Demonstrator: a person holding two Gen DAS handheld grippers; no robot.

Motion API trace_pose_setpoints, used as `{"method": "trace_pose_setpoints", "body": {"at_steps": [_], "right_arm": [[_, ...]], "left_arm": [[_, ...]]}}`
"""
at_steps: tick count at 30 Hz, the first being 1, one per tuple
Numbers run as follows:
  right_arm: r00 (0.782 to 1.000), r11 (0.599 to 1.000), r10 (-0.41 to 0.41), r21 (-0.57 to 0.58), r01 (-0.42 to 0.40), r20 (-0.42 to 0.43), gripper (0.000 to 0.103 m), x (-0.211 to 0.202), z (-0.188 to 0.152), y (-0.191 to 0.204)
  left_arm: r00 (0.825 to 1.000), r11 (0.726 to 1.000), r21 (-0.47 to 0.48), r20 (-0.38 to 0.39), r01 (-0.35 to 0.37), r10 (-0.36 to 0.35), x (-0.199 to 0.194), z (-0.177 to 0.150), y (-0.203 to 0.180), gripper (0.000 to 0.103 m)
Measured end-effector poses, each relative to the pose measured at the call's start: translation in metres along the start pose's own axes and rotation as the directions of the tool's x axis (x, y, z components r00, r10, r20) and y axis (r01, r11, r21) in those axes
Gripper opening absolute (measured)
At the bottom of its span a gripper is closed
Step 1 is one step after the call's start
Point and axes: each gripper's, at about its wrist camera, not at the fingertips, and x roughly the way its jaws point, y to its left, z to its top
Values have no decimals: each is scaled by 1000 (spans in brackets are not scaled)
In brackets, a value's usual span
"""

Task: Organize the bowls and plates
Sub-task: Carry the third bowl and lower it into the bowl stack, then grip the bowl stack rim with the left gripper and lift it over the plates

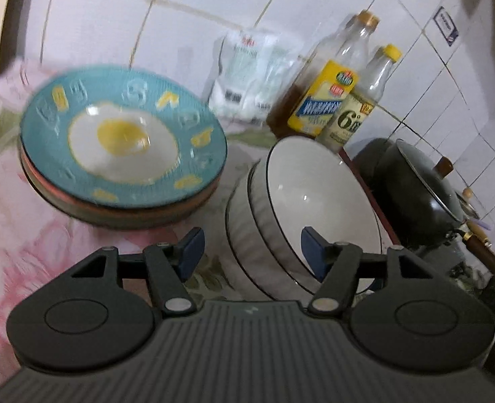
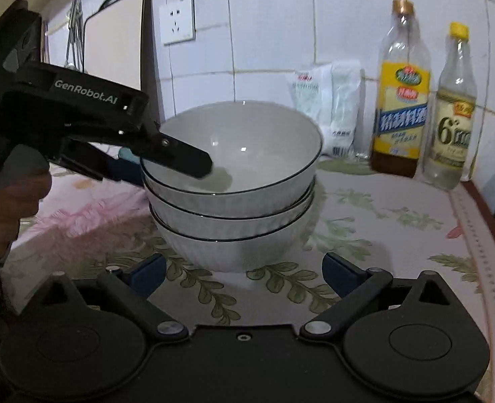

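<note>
Three white ribbed bowls with dark rims sit nested in a stack (image 2: 234, 181) on the flowered tablecloth; the stack also shows in the left wrist view (image 1: 301, 201). A teal plate with a fried-egg picture (image 1: 123, 137) lies on top of a plate stack to the left of the bowls. My left gripper (image 1: 252, 252) is open, its jaws straddling the top bowl's near rim, one finger (image 2: 187, 158) inside the bowl and one outside. My right gripper (image 2: 244, 268) is open and empty, just in front of the bowl stack's base.
Two bottles (image 2: 403, 100) (image 2: 453, 114) and a white plastic packet (image 2: 331, 107) stand against the tiled wall behind the bowls. A black pot with lid (image 1: 415, 194) sits to the right beyond the table edge. A wall socket (image 2: 177, 20) and a board (image 2: 116, 43) are at back left.
</note>
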Motion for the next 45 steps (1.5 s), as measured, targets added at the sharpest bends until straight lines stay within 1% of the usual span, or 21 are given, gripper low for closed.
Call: {"method": "trace_pose_setpoints", "body": {"at_steps": [3,6,8,9,11,15,22,29,35,41,45], "right_arm": [[1000,1000,4,16,-3,-24,101,14,5,-2],[999,999,33,33,-32,-38,102,20,11,-1],[999,999,36,16,-36,-37,102,23,15,2],[999,999,33,6,-33,-37,103,25,16,4],[998,1000,26,7,-26,-48,103,30,19,6],[998,999,37,35,-35,-54,103,31,19,5],[999,997,26,69,-22,-45,103,22,13,11],[999,998,23,63,-21,-26,103,-2,3,34],[999,999,32,30,-32,-6,103,-29,9,61],[998,999,53,12,-53,14,103,-48,23,89],[996,997,82,-5,-82,35,103,-55,38,105]], "left_arm": [[999,997,-65,-30,27,-29,6,-1,8,61],[999,996,-86,-35,16,-19,10,-1,10,59],[999,995,-94,-41,31,-35,11,-2,10,52],[998,994,-102,-46,26,-31,11,-1,10,51],[999,996,-93,-47,8,-13,12,0,8,48],[999,996,-94,-51,7,-12,11,1,7,48],[998,998,-60,-66,10,-14,3,-2,3,48],[998,999,-49,-66,17,-21,-28,-19,0,48],[999,999,-47,-54,3,-5,-68,-26,-7,48],[999,999,-49,-45,-21,19,-109,-21,-9,48],[998,997,-51,-28,-58,57,-135,-11,-9,48]]}}
